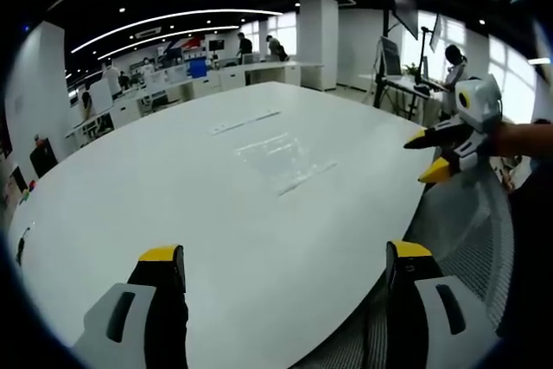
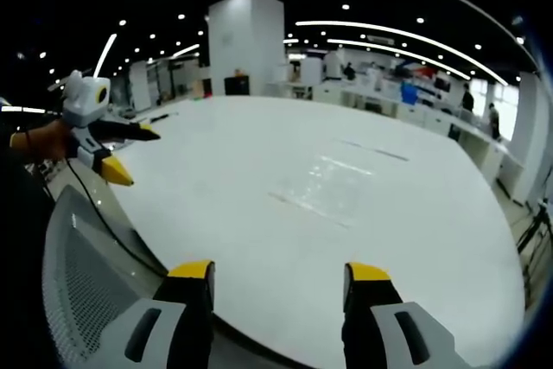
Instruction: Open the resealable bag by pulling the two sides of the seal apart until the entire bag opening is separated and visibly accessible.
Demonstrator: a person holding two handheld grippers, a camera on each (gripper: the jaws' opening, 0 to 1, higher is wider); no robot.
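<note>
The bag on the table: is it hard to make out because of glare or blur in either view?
Left gripper view: the clear resealable bag nearly blends into the white table, faint outline, soft focus, no strong glare. Right gripper view: same low contrast; fisheye bends the table edge. Ceiling lights cast even light, with hardly any shadows.

I am seeing the resealable bag (image 1: 281, 162) lying flat on the table (image 1: 173, 196), ahead of my left gripper (image 1: 285, 270); my right gripper (image 1: 429, 155) is hovering beside the table's edge, apart from the bag.
</note>
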